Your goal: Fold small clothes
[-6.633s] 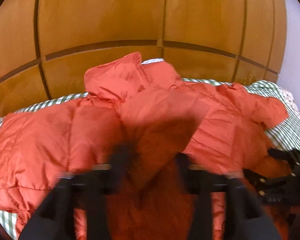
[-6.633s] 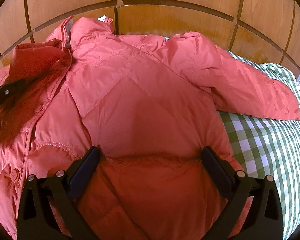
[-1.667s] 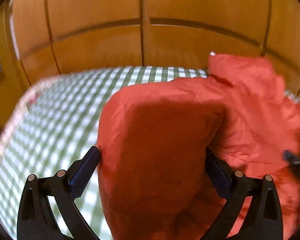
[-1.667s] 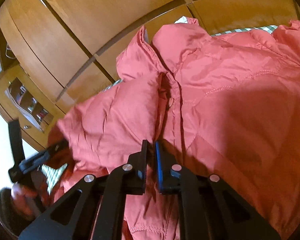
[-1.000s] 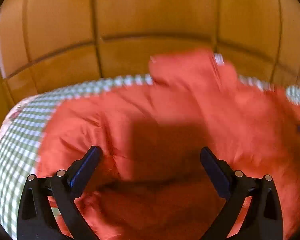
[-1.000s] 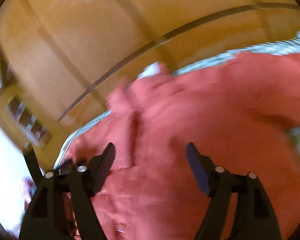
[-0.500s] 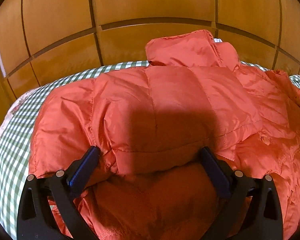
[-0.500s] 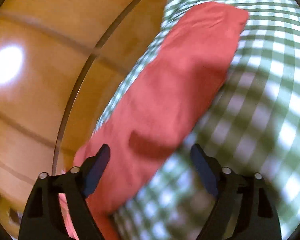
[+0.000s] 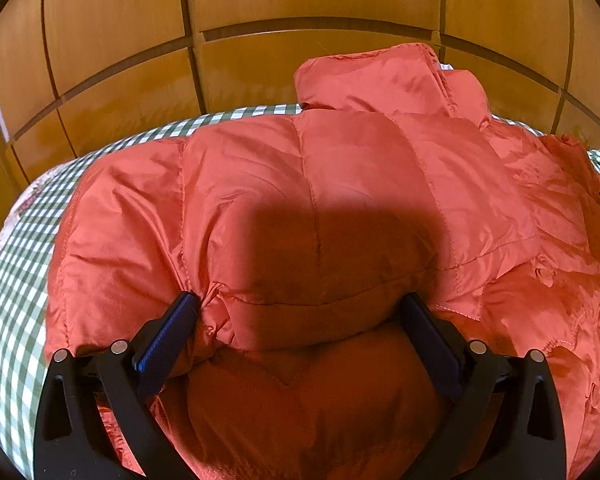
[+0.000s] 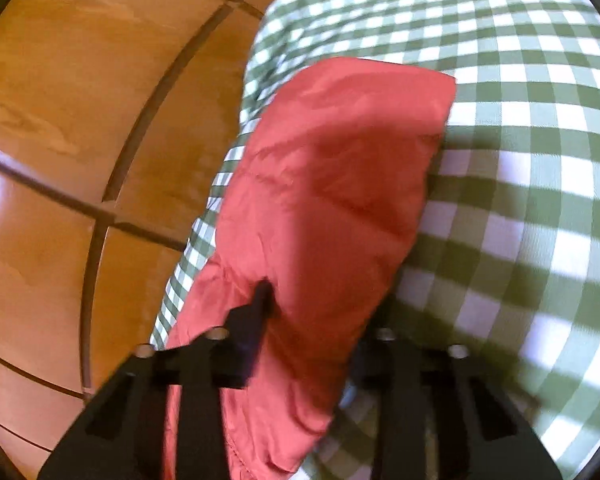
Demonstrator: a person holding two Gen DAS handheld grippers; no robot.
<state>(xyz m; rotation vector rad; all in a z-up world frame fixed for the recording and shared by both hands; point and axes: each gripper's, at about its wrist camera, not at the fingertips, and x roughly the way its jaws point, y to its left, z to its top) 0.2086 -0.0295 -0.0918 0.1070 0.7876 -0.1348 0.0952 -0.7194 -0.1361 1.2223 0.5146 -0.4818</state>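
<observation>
The jacket (image 9: 340, 200) is orange-red (quilted, stitched in matching thread). The bedcover (image 10: 520, 160) carries a green-and-white check pattern. The wall panels (image 9: 300, 0) are amber-brown wood; the left gripper (image 9: 300, 312) is black with blue pads (image 9: 168, 332).

left sleeve (image 9: 260, 216) now folded across jacket, right gripper (image 10: 320, 308) moved onto right sleeve (image 10: 332, 184)

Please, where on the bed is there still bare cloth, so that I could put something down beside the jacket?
Bare checked bedcover shows left of the jacket, up to the wooden panels. In the right wrist view, a wide bare stretch lies right of the sleeve. The middle is crowded: the jacket fills it.
</observation>
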